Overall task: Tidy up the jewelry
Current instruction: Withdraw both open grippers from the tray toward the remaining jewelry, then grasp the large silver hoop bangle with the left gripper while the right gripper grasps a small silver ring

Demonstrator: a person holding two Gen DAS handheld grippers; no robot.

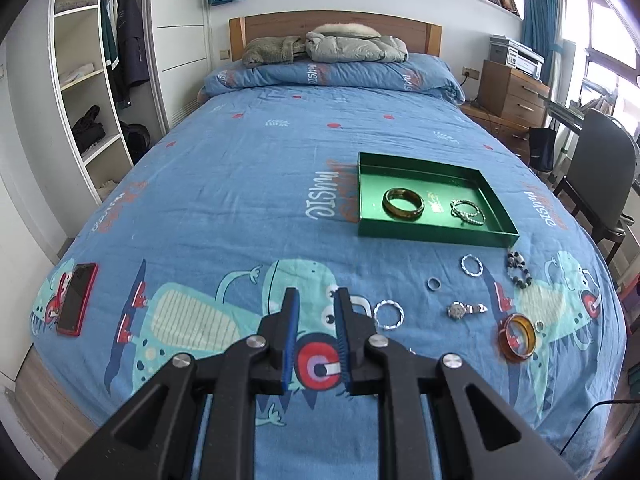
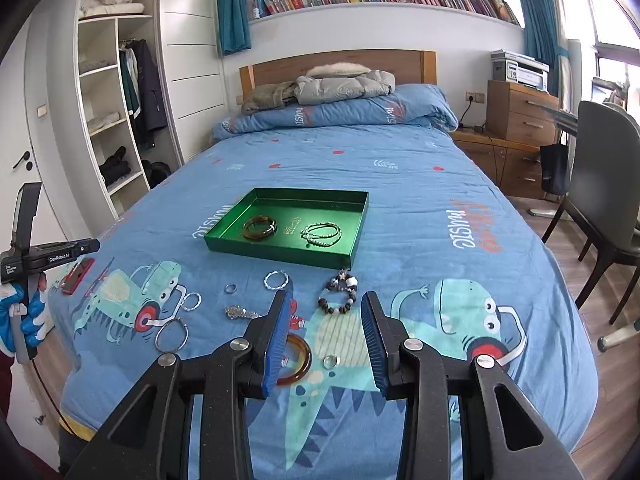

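Observation:
A green tray (image 1: pixel 420 236) (image 2: pixel 248 250) lies on the blue bedspread and holds a brown bangle (image 1: pixel 403 204) (image 2: pixel 259 227) and a beaded chain (image 1: pixel 467 213) (image 2: pixel 321 234). Loose on the bed near it lie a bead bracelet (image 2: pixel 338 294) (image 1: pixel 518 269), silver rings (image 2: pixel 276 280) (image 1: pixel 389 314), a small band (image 1: pixel 433 283), a watch (image 1: pixel 464 310) (image 2: pixel 240 313) and an amber bangle (image 1: pixel 518 336) (image 2: pixel 298 362). My left gripper (image 1: pixel 316 298) is partly open and empty above the bed. My right gripper (image 2: pixel 326 300) is wide open and empty, over the amber bangle.
A red phone (image 1: pixel 76 298) lies at the bed's left edge. A wardrobe (image 2: pixel 116 120) stands left, a wooden dresser (image 2: pixel 520 116) and dark chair (image 2: pixel 604 184) right. Jackets (image 2: pixel 332 86) lie at the headboard.

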